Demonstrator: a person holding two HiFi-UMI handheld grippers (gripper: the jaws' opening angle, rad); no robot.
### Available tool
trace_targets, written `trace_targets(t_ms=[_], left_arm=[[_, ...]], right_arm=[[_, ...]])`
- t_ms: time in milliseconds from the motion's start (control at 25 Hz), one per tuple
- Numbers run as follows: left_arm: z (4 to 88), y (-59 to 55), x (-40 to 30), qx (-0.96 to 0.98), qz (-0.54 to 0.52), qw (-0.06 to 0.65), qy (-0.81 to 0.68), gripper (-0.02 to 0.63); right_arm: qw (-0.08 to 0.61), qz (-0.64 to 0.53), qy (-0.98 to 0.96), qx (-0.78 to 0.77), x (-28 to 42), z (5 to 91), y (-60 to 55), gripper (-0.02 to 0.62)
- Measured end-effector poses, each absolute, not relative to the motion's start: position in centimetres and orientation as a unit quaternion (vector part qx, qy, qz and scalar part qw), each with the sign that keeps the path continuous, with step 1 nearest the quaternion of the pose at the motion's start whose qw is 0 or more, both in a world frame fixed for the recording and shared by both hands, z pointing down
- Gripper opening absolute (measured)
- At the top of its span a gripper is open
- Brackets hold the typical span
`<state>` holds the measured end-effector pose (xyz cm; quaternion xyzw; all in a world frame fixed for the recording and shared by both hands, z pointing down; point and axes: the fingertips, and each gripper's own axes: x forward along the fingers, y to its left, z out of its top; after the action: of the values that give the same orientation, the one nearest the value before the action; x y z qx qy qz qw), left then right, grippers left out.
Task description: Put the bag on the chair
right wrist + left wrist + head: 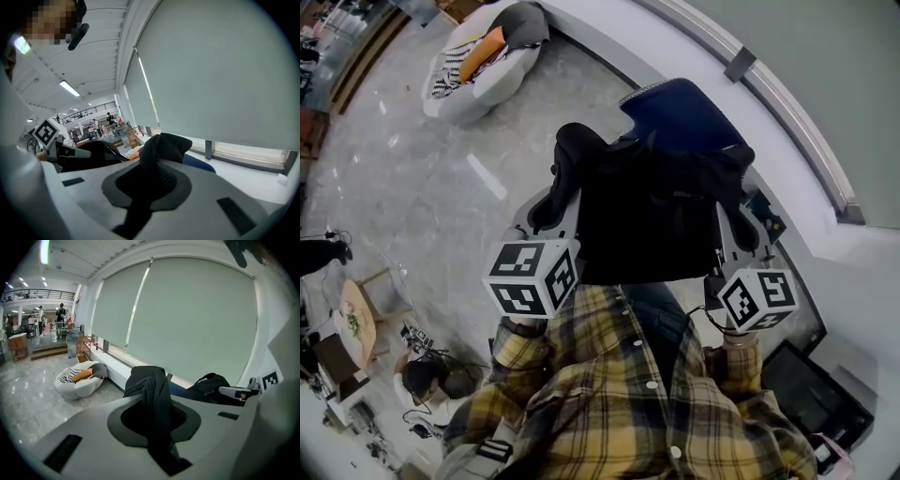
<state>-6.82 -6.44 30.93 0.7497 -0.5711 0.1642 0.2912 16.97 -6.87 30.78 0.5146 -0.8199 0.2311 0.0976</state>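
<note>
Near the chair [680, 112]: black, seemingly soft bag [647, 216].

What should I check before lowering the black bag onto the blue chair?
1. Left gripper grip: ok, jaws clamped on the bag's black fabric.
2. Right gripper grip: ok, jaws clamped on black fabric too.
3. Bag carried between both grippers: ok, it hangs between them in the head view.
4. Chair lined up: ok, it sits just beyond the bag.
5. Seat free of clutter: cannot tell, the bag hides most of it.
6. Bystander clear: ok, the seated person is on the floor off to the left, away from the chair.
</note>
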Motion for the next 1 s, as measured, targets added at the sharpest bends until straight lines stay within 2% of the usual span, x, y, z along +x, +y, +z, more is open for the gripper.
trace_targets(t_ms=[1000], left_arm=[[33.9,-9.8,-8.5,0.759,0.183,0.311,-0.543,0.071]], right_arm=[[0.123,0.256,-0.792,0.54,15.4,33.4,-8.9,0.037]])
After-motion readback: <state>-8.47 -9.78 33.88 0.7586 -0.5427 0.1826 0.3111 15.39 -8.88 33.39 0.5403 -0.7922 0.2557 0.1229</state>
